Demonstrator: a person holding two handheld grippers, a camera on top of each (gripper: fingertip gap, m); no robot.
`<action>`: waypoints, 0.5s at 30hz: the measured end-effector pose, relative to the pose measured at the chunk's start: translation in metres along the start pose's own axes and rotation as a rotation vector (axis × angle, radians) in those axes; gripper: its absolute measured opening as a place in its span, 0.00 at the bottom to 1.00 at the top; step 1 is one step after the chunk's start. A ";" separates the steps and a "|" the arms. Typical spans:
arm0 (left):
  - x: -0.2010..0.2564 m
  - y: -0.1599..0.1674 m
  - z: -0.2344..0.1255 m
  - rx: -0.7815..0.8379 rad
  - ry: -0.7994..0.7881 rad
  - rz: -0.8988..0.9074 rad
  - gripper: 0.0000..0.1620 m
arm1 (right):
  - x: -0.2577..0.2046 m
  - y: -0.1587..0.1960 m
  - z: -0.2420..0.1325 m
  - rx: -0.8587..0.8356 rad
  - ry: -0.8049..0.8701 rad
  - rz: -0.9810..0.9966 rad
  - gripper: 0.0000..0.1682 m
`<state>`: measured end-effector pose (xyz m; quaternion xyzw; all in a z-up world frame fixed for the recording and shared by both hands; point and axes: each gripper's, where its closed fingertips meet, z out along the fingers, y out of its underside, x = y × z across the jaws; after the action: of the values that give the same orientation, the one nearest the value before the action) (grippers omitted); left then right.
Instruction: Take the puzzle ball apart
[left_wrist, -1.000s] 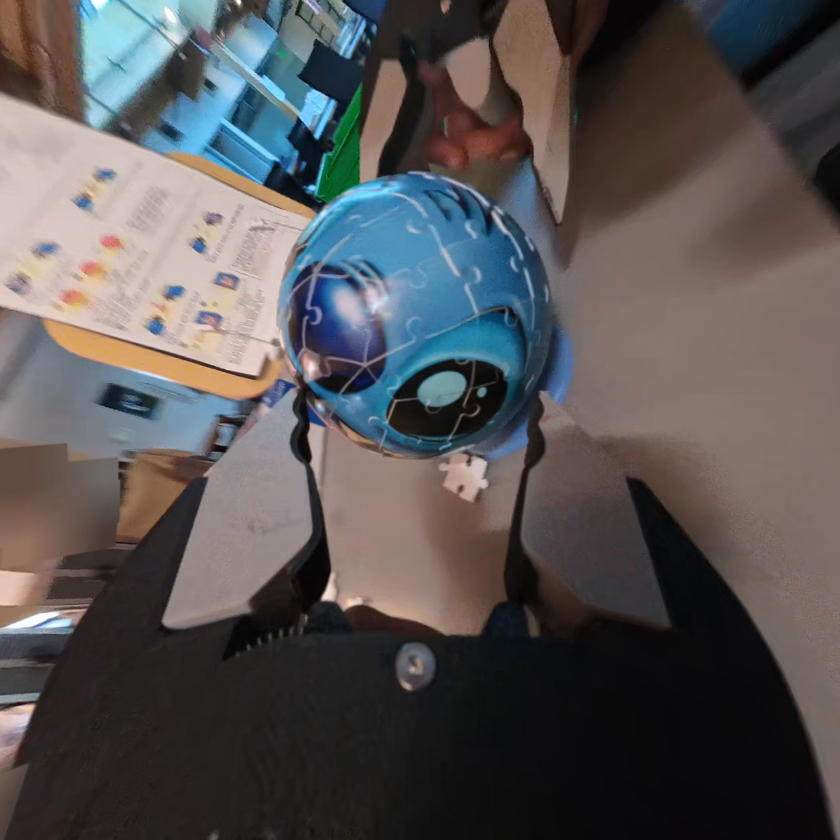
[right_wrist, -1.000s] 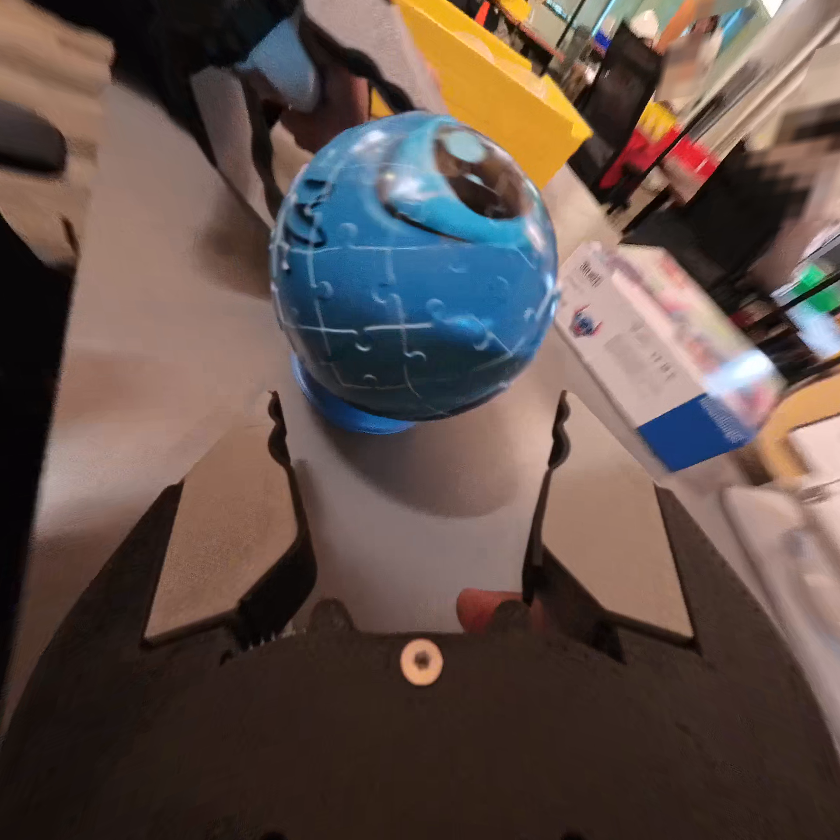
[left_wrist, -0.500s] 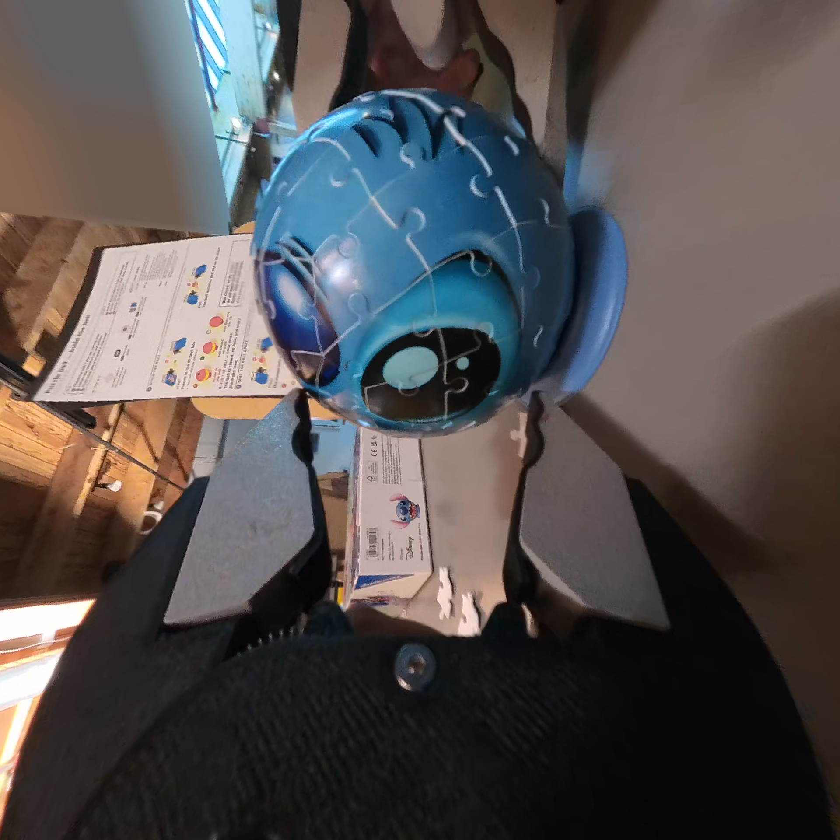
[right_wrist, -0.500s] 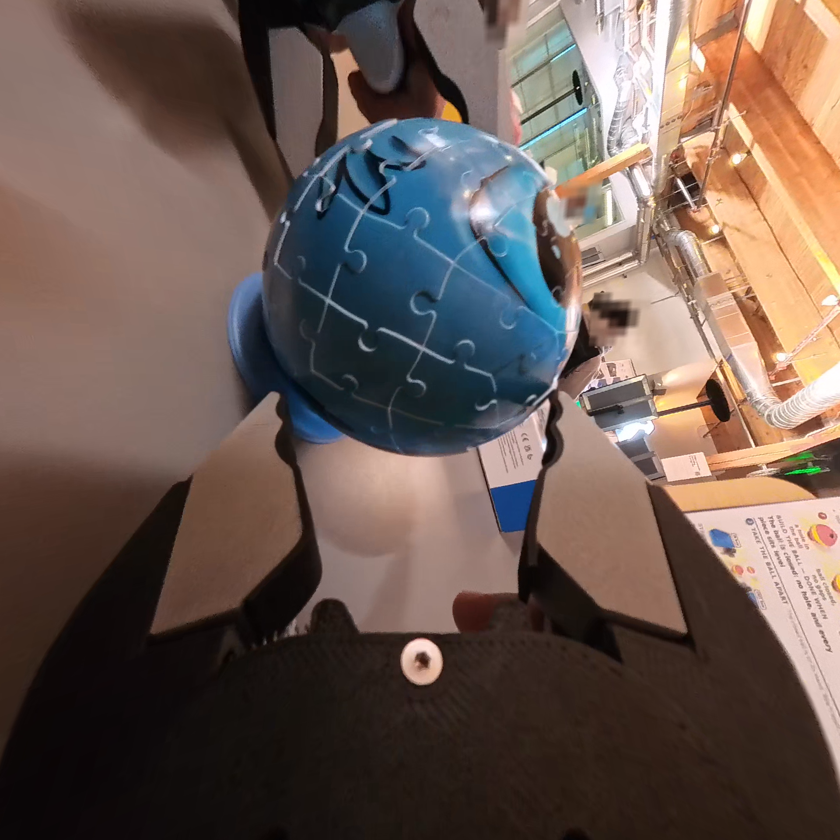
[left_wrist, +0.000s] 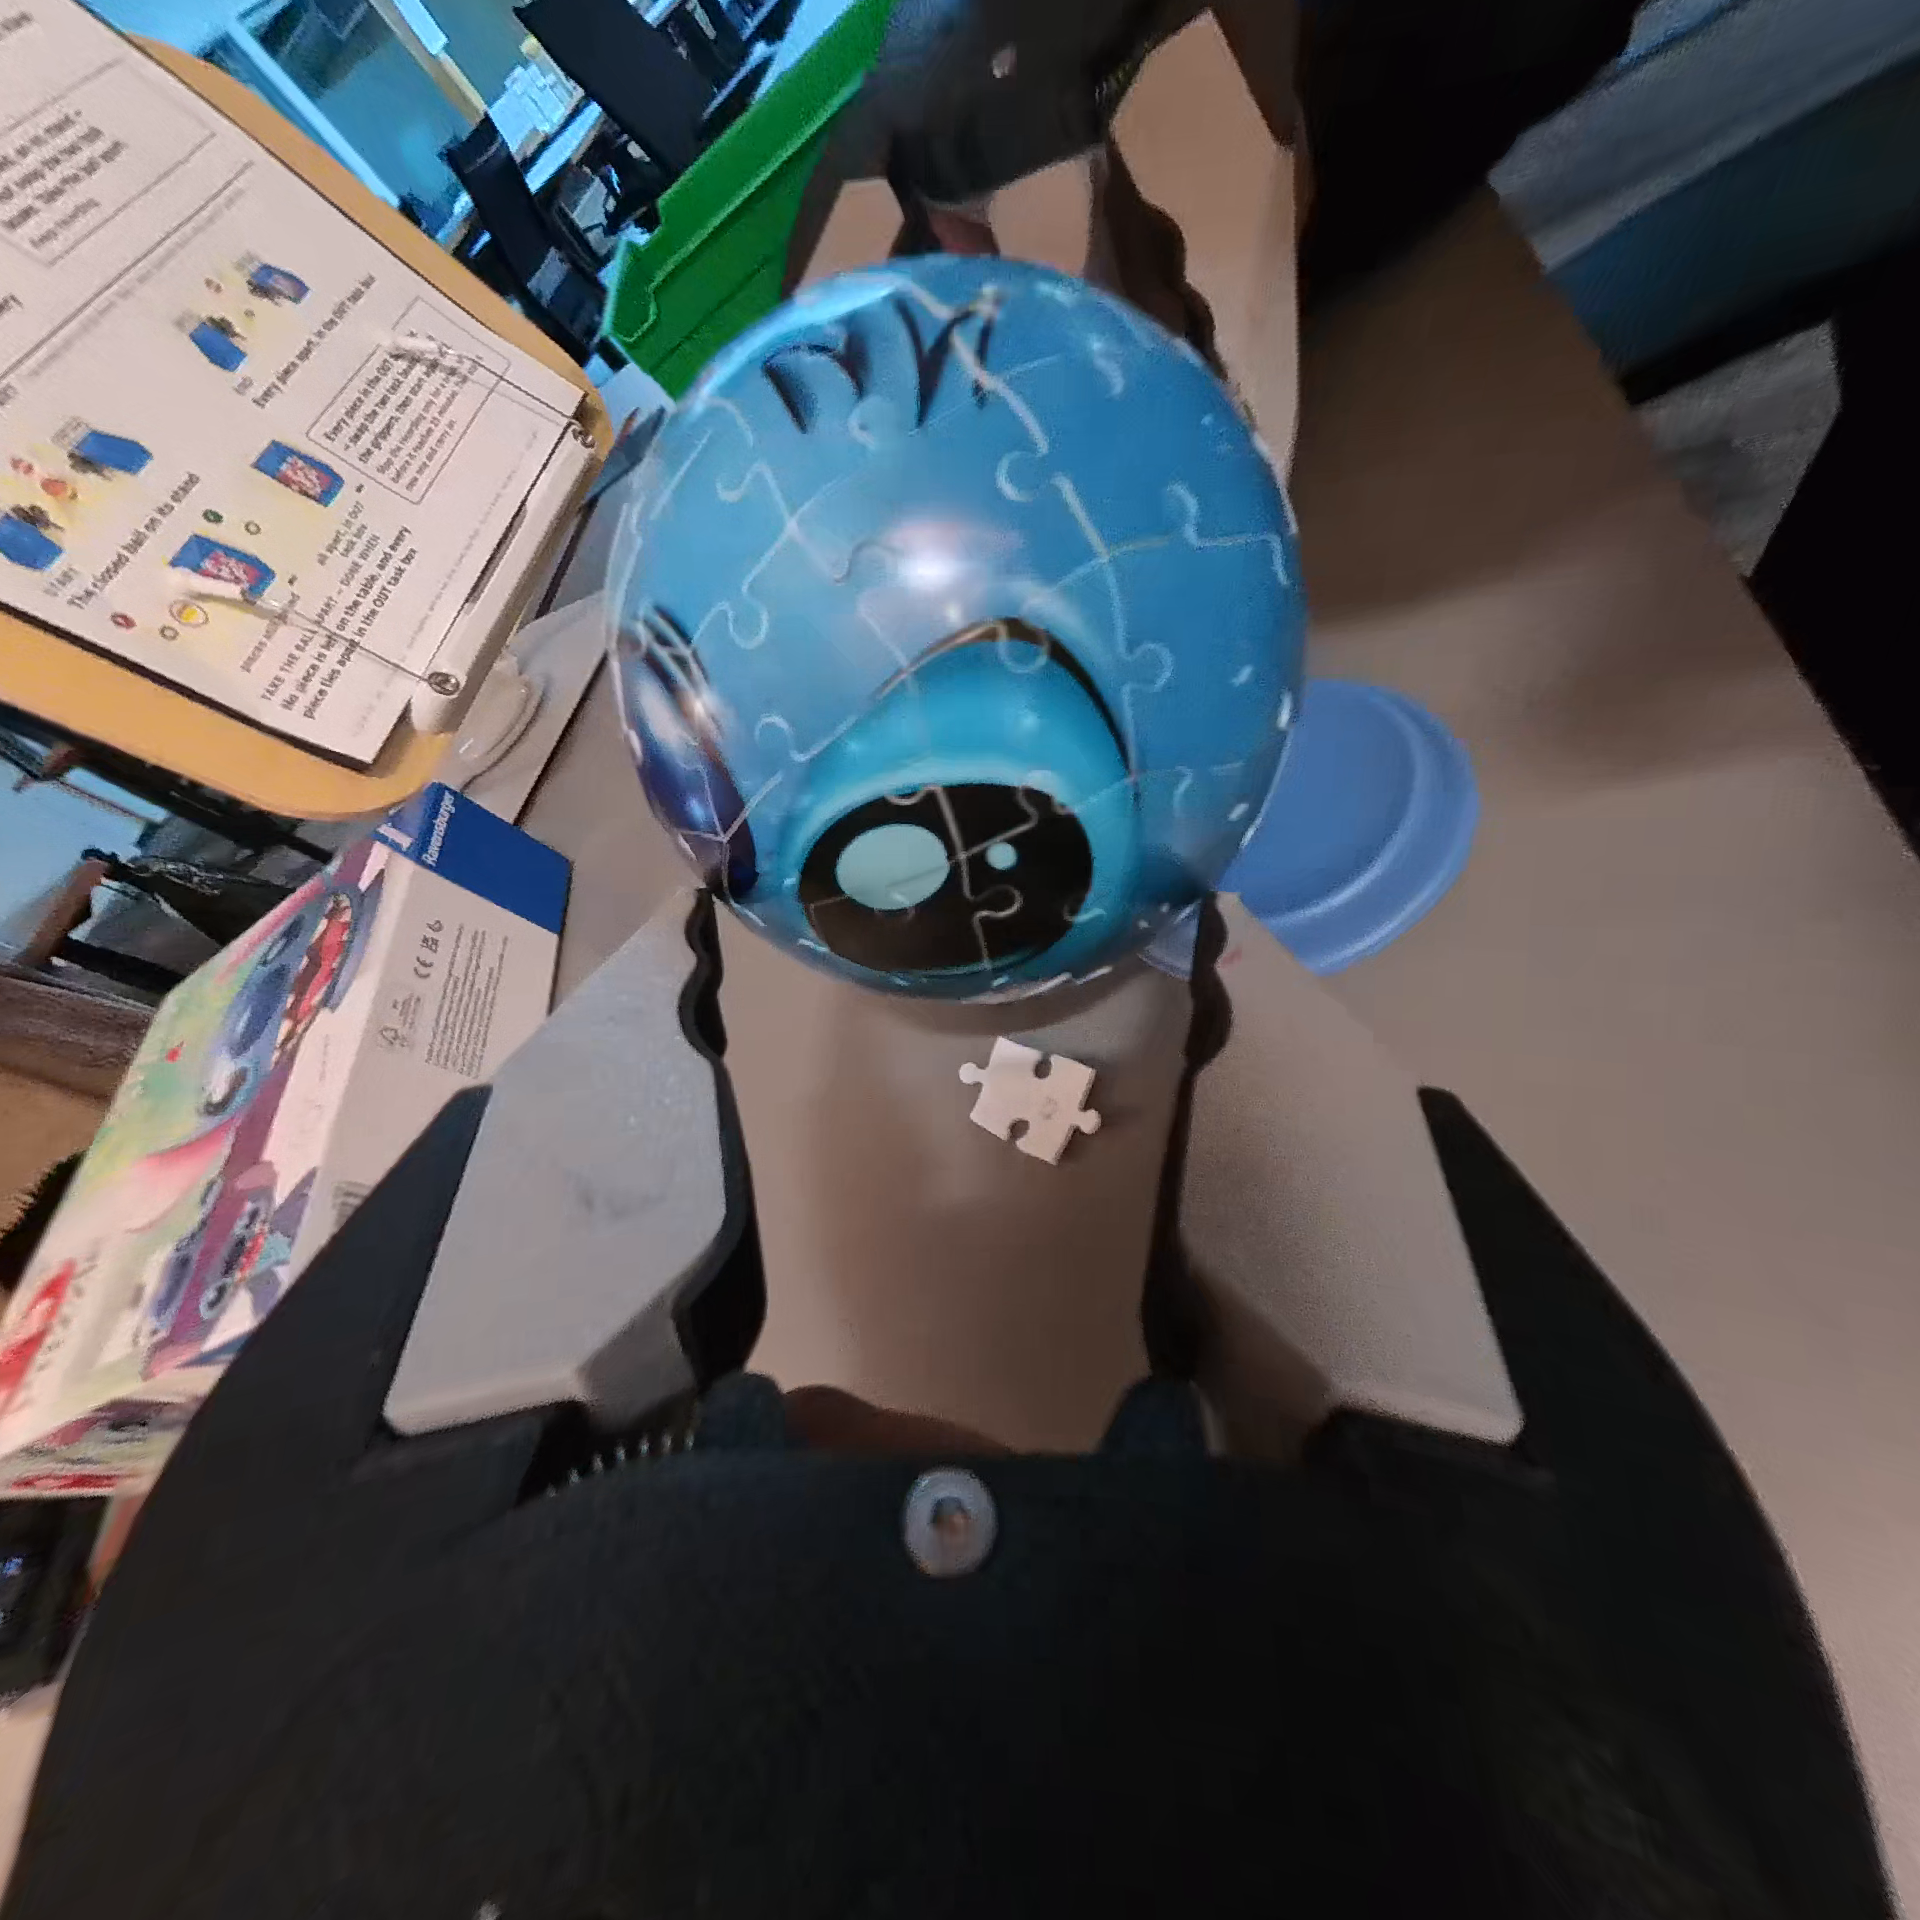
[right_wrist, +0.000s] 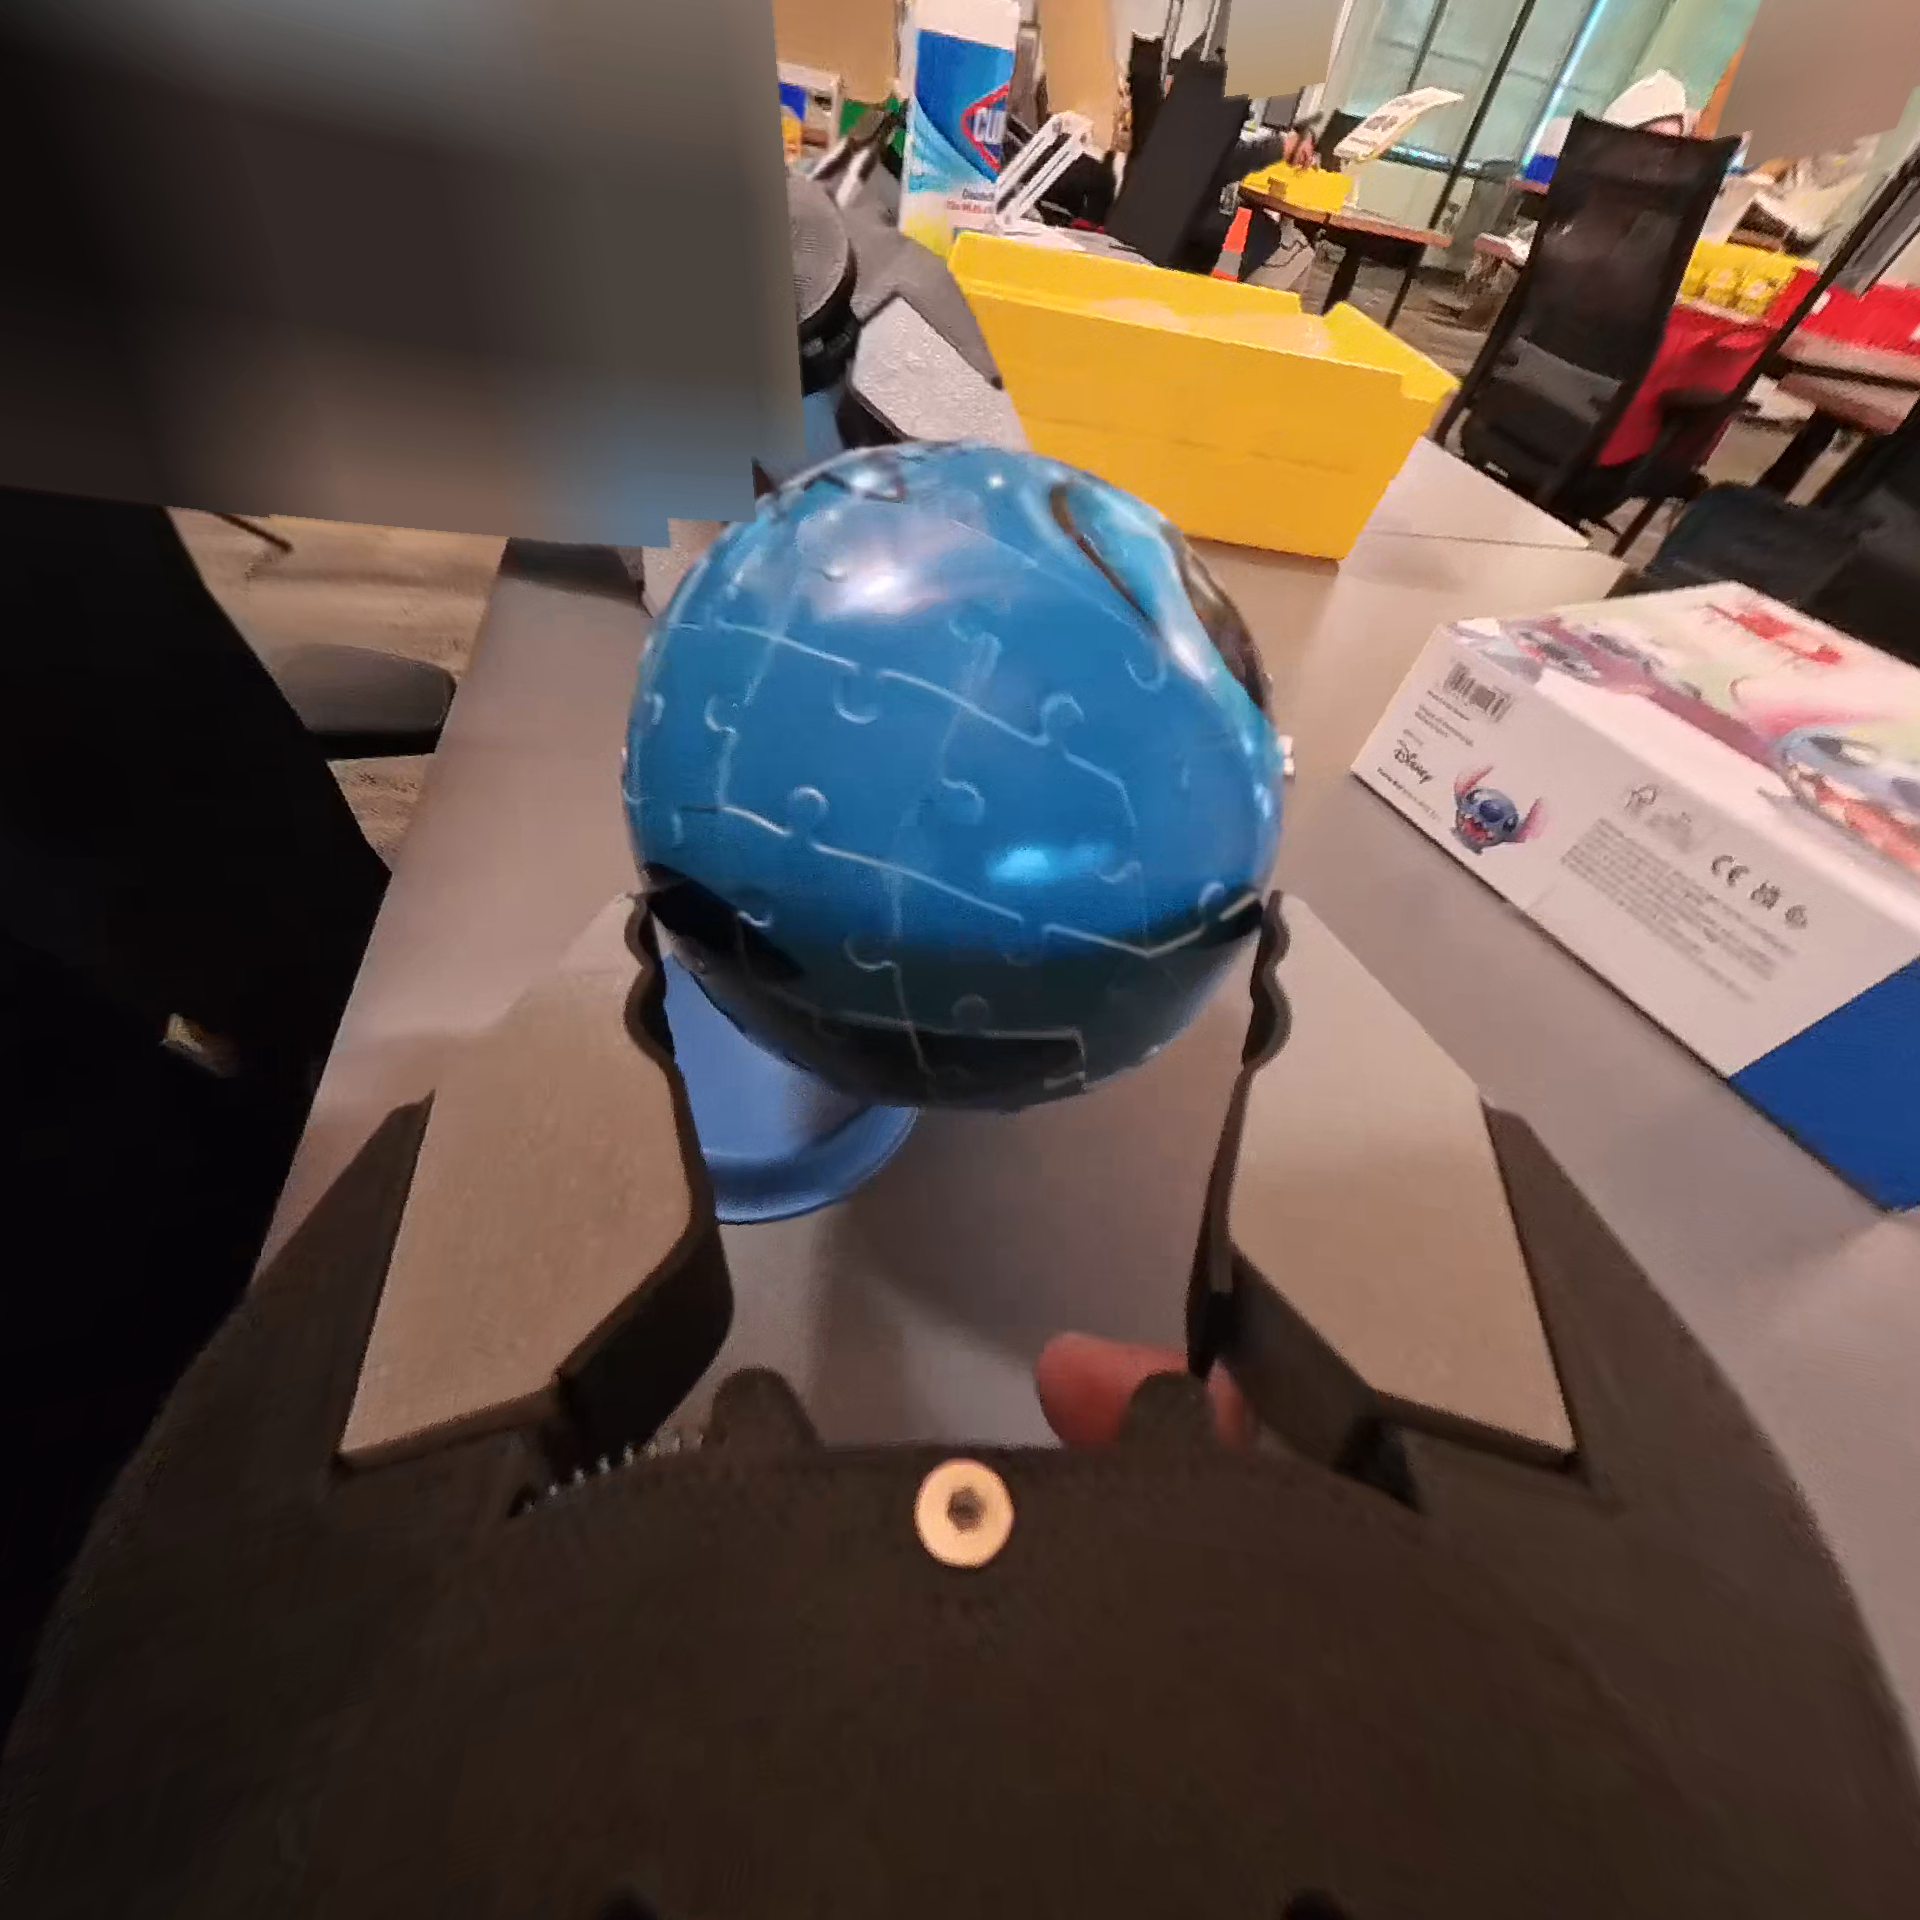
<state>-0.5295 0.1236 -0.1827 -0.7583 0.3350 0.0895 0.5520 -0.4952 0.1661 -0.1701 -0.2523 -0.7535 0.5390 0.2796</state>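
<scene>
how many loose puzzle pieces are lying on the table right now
1: a white piece lies face down on the grey table, just below the puzzle ball and between the left gripper's jaws. Others may be hidden behind the ball or grippers.

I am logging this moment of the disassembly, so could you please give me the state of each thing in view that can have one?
puzzle ball: lifted off its stand, almost whole, a dark gap low on one side
left gripper: shut on the ball
right gripper: shut on the ball
blue stand: empty, on the table
loose puzzle piece: detached, lying white side up
puzzle box: closed, lying flat
yellow bin: open-topped
</scene>
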 end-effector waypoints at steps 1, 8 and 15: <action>0.000 0.000 0.000 0.009 -0.004 -0.016 0.55 | 0.003 0.002 -0.001 0.001 0.002 0.021 0.64; -0.001 -0.008 0.000 0.099 -0.093 -0.039 0.50 | 0.012 0.000 -0.005 0.026 0.054 0.034 0.62; -0.007 0.012 0.006 0.029 -0.101 -0.063 0.58 | 0.014 0.014 -0.001 -0.031 0.063 0.010 0.66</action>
<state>-0.5412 0.1297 -0.1909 -0.7549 0.2839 0.1050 0.5818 -0.5035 0.1806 -0.1810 -0.2773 -0.7511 0.5206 0.2965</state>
